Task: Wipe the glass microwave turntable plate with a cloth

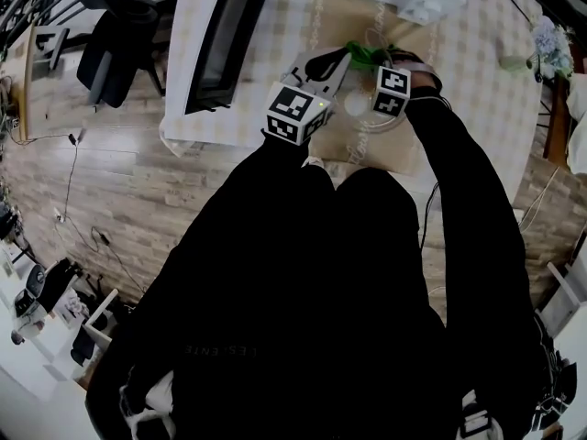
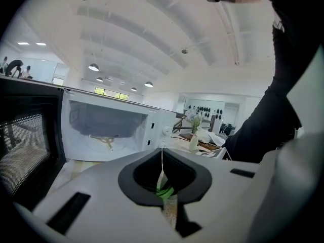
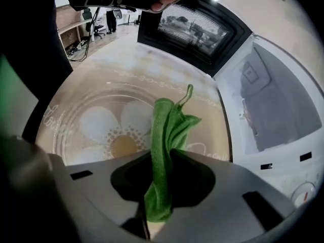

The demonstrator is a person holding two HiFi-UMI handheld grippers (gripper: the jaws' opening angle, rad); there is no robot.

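The round glass turntable plate with a pale flower pattern sits over the beige tablecloth, and in the head view it shows between the two marker cubes. My left gripper is shut on the plate's thin rim, which I see edge-on between the jaws. My right gripper is shut on a green cloth. The cloth's free end hangs over the plate's far right part. Whether the cloth touches the glass is not clear.
A white microwave stands open just beyond the plate, with its dark door swung out to the left. A vase of flowers stands at the table's right edge. Wooden floor lies to the left.
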